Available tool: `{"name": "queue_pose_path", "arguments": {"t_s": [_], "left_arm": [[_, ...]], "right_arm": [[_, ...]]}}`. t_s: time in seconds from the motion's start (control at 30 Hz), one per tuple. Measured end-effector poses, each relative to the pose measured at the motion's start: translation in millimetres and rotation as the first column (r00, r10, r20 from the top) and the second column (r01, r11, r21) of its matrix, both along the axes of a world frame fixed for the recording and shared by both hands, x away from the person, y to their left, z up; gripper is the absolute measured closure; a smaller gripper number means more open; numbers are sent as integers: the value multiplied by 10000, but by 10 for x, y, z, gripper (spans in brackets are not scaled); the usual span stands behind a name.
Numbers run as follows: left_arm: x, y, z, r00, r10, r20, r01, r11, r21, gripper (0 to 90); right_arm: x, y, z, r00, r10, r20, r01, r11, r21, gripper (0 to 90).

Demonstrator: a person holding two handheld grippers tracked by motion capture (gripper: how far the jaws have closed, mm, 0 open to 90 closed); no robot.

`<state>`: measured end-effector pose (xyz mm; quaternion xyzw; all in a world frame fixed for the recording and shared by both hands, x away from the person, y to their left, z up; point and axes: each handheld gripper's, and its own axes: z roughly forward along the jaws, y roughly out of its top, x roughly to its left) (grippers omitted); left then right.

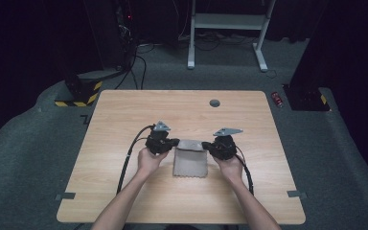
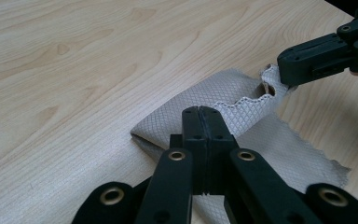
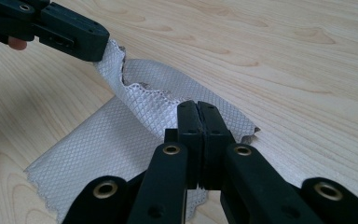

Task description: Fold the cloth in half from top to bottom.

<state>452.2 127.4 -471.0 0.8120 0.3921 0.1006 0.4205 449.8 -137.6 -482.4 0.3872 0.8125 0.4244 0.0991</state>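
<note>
A grey, diamond-textured cloth (image 1: 189, 162) with pinked edges lies in the middle of the wooden table (image 1: 124, 115). Its far part is lifted and doubled over. My left gripper (image 1: 175, 143) is shut on the cloth's left far corner, and in the left gripper view its black jaws (image 2: 204, 113) pinch the cloth (image 2: 200, 95). My right gripper (image 1: 206, 145) is shut on the right far corner, and in the right gripper view its jaws (image 3: 197, 108) clamp the fabric (image 3: 116, 140). Each gripper view also shows the other gripper (image 2: 286, 70) (image 3: 98, 44) biting the opposite corner.
A round grey cable grommet (image 1: 214, 103) sits near the table's far edge. On the floor beyond are a white desk frame (image 1: 227, 21), a yellow-and-black striped base (image 1: 79, 96) and a red can (image 1: 278, 99). Cables trail from both grippers toward the near edge.
</note>
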Motion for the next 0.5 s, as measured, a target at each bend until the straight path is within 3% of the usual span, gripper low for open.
{"name": "queue_pose_path", "arguments": {"t_s": [0.5], "left_arm": [[-100,-5,-14,9999,-166,16,166,9999,5,898]], "right_arm": [[-91,-18,-18,9998,158,93,-157,9998,-80,891]]}}
